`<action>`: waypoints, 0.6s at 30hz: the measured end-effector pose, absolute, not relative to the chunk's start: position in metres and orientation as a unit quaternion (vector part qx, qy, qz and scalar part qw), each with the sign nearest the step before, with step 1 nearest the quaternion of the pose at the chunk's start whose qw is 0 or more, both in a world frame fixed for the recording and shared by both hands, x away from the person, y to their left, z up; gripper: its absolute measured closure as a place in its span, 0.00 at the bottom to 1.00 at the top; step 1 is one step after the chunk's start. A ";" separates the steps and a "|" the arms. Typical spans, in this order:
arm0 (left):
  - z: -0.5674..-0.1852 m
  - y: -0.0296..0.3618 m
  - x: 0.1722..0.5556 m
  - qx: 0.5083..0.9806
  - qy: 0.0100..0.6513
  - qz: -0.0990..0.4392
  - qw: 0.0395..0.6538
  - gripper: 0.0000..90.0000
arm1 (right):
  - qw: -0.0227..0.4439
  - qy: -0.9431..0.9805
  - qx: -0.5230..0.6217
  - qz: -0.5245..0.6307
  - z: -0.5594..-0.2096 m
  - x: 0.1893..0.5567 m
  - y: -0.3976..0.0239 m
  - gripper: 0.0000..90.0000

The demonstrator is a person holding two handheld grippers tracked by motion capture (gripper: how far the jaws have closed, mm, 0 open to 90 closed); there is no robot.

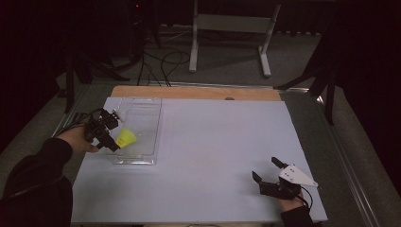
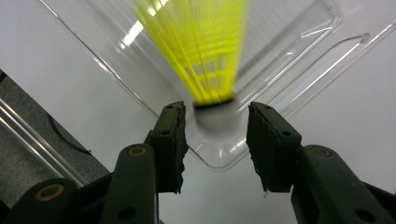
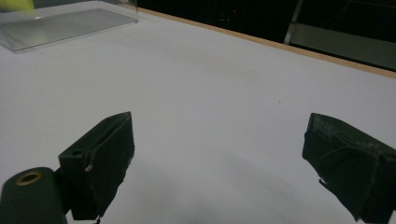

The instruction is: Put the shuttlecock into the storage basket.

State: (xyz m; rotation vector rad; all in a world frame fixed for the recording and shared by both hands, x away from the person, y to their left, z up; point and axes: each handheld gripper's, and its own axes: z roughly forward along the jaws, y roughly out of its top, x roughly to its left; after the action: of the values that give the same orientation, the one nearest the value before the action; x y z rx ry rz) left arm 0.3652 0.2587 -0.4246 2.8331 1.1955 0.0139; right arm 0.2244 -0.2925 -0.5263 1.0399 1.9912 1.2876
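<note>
Jaws of the left gripper (image 2: pixel 215 128) stand apart beside the shuttlecock's (image 2: pixel 201 51) blurred cork, its yellow skirt pointing away over the clear tray (image 1: pixel 142 113); right gripper (image 1: pixel 268 171) gapes wide (low over the worktop (image 1: pixel 213 142)).

A yellow shuttlecock (image 2: pixel 201 51) with a ribbed, net-like skirt and a dark-banded pale cork sits over the near left part of a clear plastic tray (image 1: pixel 146 106). Its cork points toward the left gripper (image 2: pixel 215 128), just ahead of the parted jaws, blurred. The tray is rectangular, shallow, with rounded corners, lying flat near the pale table's left edge
</note>
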 end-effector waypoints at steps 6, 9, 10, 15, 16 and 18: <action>-0.419 0.256 0.365 0.917 0.396 0.014 0.046 0.40 | 0.273 0.740 0.387 0.479 -0.526 0.224 -0.292 0.10; -0.417 0.255 0.366 0.914 0.403 0.018 0.045 0.29 | 0.273 0.739 0.387 0.479 -0.526 0.224 -0.292 0.10; -0.416 0.254 0.366 0.913 0.404 0.021 0.046 0.27 | 0.273 0.740 0.387 0.478 -0.526 0.224 -0.293 0.10; -0.413 0.253 0.369 0.904 0.425 0.017 0.047 0.12 | 0.273 0.739 0.387 0.478 -0.526 0.224 -0.293 0.10; -0.413 0.253 0.369 0.904 0.425 0.017 0.047 0.06 | 0.273 0.739 0.387 0.478 -0.526 0.224 -0.293 0.10; -0.415 0.249 0.368 0.906 0.420 0.011 0.044 0.00 | 0.273 0.739 0.387 0.479 -0.526 0.224 -0.293 0.10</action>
State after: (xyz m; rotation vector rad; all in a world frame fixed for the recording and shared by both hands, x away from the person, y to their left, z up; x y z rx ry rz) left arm 0.3679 0.2487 -0.4150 2.7702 1.2828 0.0327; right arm 0.2240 -0.2928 -0.5258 1.0411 1.9890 1.2874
